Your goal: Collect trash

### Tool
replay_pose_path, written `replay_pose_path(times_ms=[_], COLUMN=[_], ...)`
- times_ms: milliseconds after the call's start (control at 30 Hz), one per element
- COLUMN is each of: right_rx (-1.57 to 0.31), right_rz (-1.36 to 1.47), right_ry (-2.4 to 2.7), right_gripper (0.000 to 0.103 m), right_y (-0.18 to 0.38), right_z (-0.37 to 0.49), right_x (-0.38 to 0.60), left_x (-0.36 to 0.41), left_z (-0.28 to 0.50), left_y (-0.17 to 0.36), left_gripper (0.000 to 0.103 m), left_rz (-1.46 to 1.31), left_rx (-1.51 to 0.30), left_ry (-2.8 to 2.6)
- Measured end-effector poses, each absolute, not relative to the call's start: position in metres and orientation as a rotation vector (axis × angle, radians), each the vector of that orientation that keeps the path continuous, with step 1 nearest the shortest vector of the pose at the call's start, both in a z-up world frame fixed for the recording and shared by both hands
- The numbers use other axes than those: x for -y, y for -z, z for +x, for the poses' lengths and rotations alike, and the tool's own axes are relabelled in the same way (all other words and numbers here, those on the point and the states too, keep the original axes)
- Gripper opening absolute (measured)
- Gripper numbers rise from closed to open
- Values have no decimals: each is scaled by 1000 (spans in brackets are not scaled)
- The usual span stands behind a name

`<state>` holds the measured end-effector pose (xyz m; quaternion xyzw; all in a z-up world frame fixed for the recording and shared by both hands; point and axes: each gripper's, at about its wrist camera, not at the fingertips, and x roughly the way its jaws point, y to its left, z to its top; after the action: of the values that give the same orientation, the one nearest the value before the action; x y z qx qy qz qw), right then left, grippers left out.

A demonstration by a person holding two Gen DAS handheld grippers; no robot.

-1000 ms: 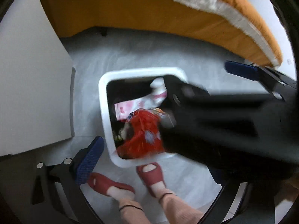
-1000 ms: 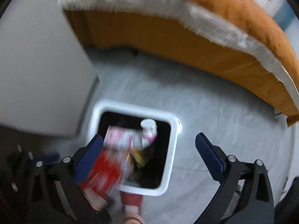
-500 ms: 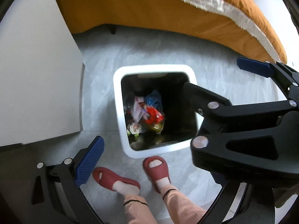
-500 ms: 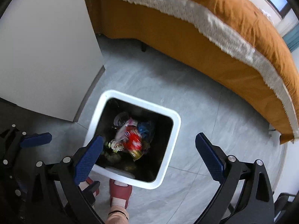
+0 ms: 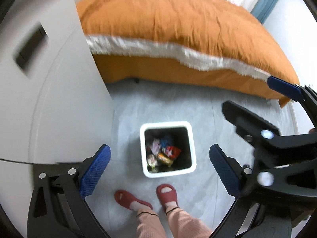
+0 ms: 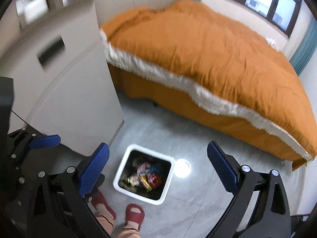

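Black left gripper [image 5: 159, 168], blue textured pads [image 5: 95, 170], silver screws, pink trousers [image 5: 174, 222], red slippers [image 5: 167, 195]

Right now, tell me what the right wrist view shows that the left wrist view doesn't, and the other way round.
Only the right wrist view shows the dark-framed window, a bright glare spot on the floor beside the bin, and the left gripper seen from outside at its left edge.

Only the left wrist view shows the right gripper from outside, crossing its right side.

Both show the white trash bin holding colourful wrappers, the orange bed, the white cabinet, red slippers, and an open, empty gripper: left gripper, right gripper.
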<state>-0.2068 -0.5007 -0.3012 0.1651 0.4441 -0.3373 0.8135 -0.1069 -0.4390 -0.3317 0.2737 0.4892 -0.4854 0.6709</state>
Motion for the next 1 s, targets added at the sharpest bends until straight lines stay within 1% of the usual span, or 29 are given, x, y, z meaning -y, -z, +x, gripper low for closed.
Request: replay_pose_path(times_ms=[167, 333, 467, 567, 633, 767, 867, 1000], right_rx=[-816, -692, -636, -621, -605, -478, -425, -425], right_rz=[326, 263, 178, 111, 101, 100, 139, 118], right_ry=[701, 653, 585, 527, 472, 386, 330, 269], right_gripper=[98, 98, 98, 98, 98, 98, 98, 98], right_y=[227, 159, 127, 113, 103, 67, 49, 37], right_z=[-222, -226, -215, -191, -172, -142, -134, -116], right_x=[492, 481, 470, 459, 451, 423, 405, 374], left_x=[429, 411, 390, 367, 350, 308, 275, 228], left_z=[-109, -109, -104, -90, -80, -63, -52, -38], left_y=[257, 195, 162, 140, 127, 97, 79, 63], left_gripper=[98, 98, 98, 98, 98, 98, 98, 98], left_rz=[568, 461, 400, 346, 337, 337, 310, 222], left_rx=[-987, -925, -846, -802, -779, -712, -676, -642], left_ry=[1047, 1002, 920, 826, 773, 642, 553, 458])
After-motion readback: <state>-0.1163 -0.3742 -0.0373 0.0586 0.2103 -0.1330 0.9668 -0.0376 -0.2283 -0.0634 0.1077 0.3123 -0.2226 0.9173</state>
